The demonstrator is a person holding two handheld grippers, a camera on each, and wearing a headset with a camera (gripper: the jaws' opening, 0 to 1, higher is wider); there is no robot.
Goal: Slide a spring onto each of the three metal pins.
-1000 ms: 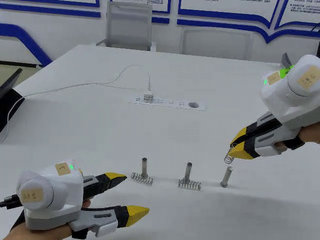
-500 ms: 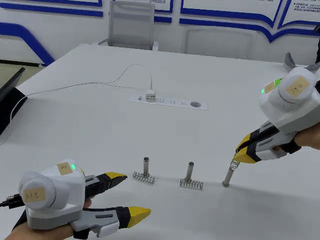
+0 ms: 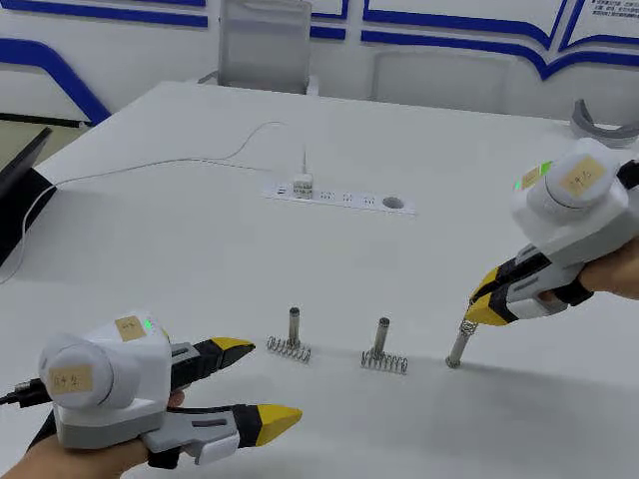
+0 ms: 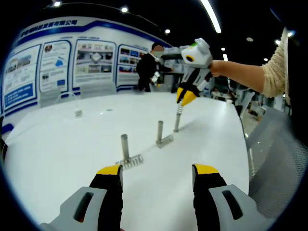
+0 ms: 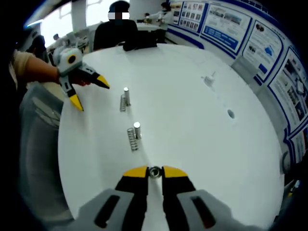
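Note:
Three metal pins stand in a row on the white table: left pin (image 3: pixel 294 323), middle pin (image 3: pixel 381 334), right pin (image 3: pixel 458 347). A loose spring (image 3: pixel 289 348) lies at the left pin's foot, and a second spring (image 3: pixel 384 361) lies by the middle pin. My right gripper (image 3: pixel 475 310) is shut on a third spring (image 3: pixel 467 326), whose lower end sits over the top of the right pin. From the right gripper view this spring (image 5: pixel 154 172) shows end-on between the yellow tips. My left gripper (image 3: pixel 262 379) stands open near the front edge, left of the pins, with nothing in it.
A white power strip (image 3: pixel 339 198) with a plugged cable lies across the middle of the table. A grey chair (image 3: pixel 264 45) stands behind the far edge. A dark object (image 3: pixel 18 190) sits at the left edge. A person (image 4: pixel 147 67) stands beyond the table.
My right gripper has come down and left with the spring, from hanging above the right pin to resting on its top. The left gripper has barely moved.

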